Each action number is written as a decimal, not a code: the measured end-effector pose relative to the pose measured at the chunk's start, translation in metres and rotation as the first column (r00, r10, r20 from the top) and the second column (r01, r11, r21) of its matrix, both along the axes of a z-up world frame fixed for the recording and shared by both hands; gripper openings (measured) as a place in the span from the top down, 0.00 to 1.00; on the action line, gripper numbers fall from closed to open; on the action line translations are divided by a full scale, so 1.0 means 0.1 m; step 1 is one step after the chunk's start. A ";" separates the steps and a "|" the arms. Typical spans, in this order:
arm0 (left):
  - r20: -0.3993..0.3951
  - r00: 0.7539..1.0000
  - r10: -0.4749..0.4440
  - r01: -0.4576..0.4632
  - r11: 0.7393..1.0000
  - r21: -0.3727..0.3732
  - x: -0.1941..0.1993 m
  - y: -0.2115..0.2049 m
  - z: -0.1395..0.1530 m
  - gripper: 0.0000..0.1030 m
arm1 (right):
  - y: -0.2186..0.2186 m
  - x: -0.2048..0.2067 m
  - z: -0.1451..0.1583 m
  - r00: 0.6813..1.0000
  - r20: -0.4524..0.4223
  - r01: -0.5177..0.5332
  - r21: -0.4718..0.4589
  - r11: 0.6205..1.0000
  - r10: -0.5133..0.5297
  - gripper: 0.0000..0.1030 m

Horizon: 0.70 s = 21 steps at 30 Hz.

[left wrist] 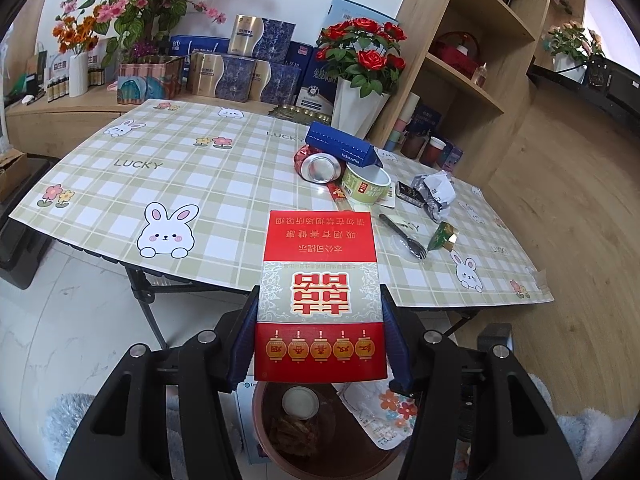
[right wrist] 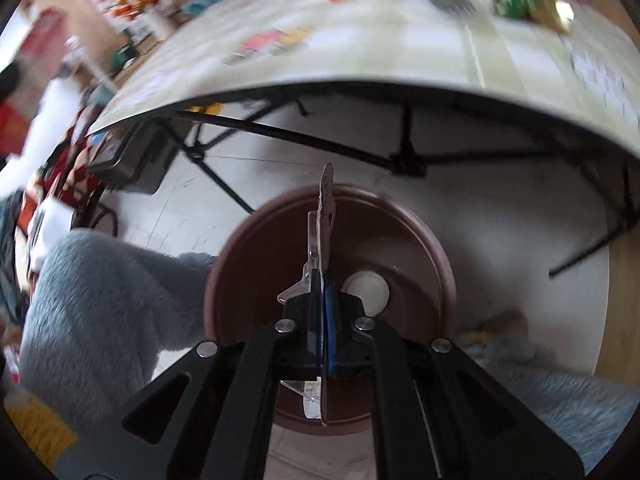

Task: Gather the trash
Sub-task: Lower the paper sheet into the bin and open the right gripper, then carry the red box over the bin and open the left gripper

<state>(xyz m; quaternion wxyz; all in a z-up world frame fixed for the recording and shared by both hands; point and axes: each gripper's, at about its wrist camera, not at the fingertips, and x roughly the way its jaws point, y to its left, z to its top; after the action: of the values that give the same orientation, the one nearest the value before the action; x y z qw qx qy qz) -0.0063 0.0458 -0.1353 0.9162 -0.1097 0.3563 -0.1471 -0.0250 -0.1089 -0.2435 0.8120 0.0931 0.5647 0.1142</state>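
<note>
By my reckoning the job was somewhere in the middle. In my left gripper [left wrist: 320, 336] I had the red cigarette box [left wrist: 320, 292] clamped flat between the jaws, pads pressing on its two long sides, the box sticking forward and level. I held it off the near edge of the table [left wrist: 168, 184], above the brown bin [left wrist: 320, 440] on the floor, which sat just below the box. The bin held a white lid-like disc [left wrist: 301, 402] and some brownish scraps, so a little trash was in.

Plenty was left on the checked cloth, to the right of the box: a crushed can [left wrist: 320, 167], a blue coffee carton [left wrist: 340, 145] lying against it, a green paper cup [left wrist: 367, 185] on its side, a crumpled wrapper [left wrist: 436, 196], a plastic fork [left wrist: 404, 238] and a small green packet [left wrist: 442, 236].

My right gripper [right wrist: 324, 276] pointed steeply down, directly over the same bin [right wrist: 432, 240], its jaws pressed together on a thin clear plastic wrapper [right wrist: 326, 208] seen edge-on, standing up between the pads. The view was blurred, so I could not tell more of what that piece was. I judged both pieces ready to drop, each calling for nothing more than the jaws parting.
</note>
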 end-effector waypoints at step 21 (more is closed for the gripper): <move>-0.033 0.999 -0.031 0.031 0.999 0.015 0.01 -0.12 -0.11 0.48 | -0.12 -0.23 0.72 0.953 0.302 0.002 -0.002 1.000 -0.001 0.06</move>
<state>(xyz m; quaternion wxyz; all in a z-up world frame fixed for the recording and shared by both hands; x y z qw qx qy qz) -0.0049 0.0340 -0.1467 0.9086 -0.0993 0.3741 -0.1567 -0.0477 -0.1206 -0.1714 0.8890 0.0741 0.4341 0.1256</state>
